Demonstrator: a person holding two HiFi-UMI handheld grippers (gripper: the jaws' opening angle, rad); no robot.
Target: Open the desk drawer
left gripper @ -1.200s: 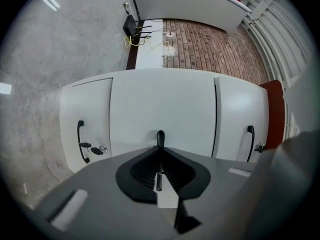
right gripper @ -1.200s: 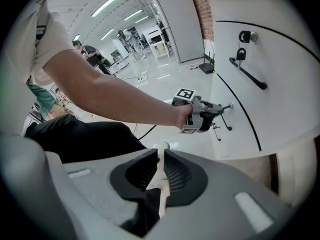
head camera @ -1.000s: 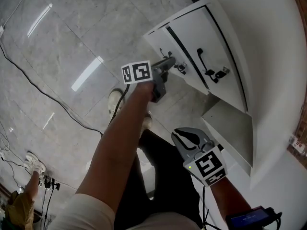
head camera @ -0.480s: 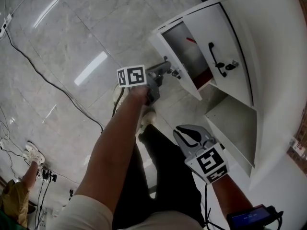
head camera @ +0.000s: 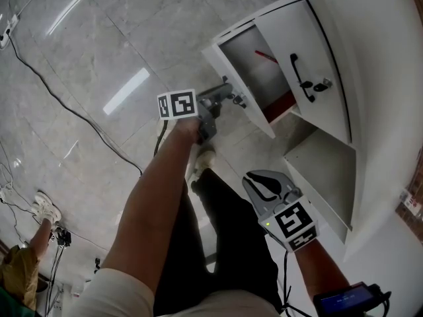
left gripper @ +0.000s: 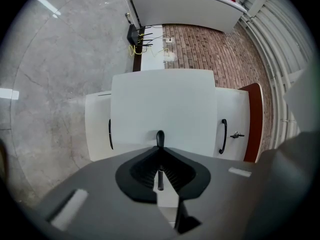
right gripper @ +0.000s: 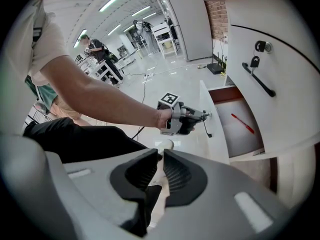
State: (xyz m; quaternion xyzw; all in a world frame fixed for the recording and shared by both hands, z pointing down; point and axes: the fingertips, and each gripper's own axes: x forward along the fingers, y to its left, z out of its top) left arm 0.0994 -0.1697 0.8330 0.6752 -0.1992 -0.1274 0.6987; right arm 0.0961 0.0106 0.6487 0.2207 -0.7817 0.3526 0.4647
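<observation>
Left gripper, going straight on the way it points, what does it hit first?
The drawer front, most likely: the left gripper is shut on its black handle.

Both forearms, the marble floor (head camera: 99, 58) and the white bench (head camera: 370, 45) are seen from above in the head view, which is aimed steeply down from about arm's length. The left gripper view is taken along the left hand-held gripper (left gripper: 159, 156), close against the front of the drawer (left gripper: 162, 106), with the drawer handle (left gripper: 160, 136) met head-on between the jaws. The right gripper view is taken from lower and farther back, along the right hand-held gripper (right gripper: 159, 171), and is faced across the drawer from the side. The drawer's open inside, its red pen (right gripper: 241, 123) and the left hand-held gripper are shared by the head and right gripper views.
</observation>
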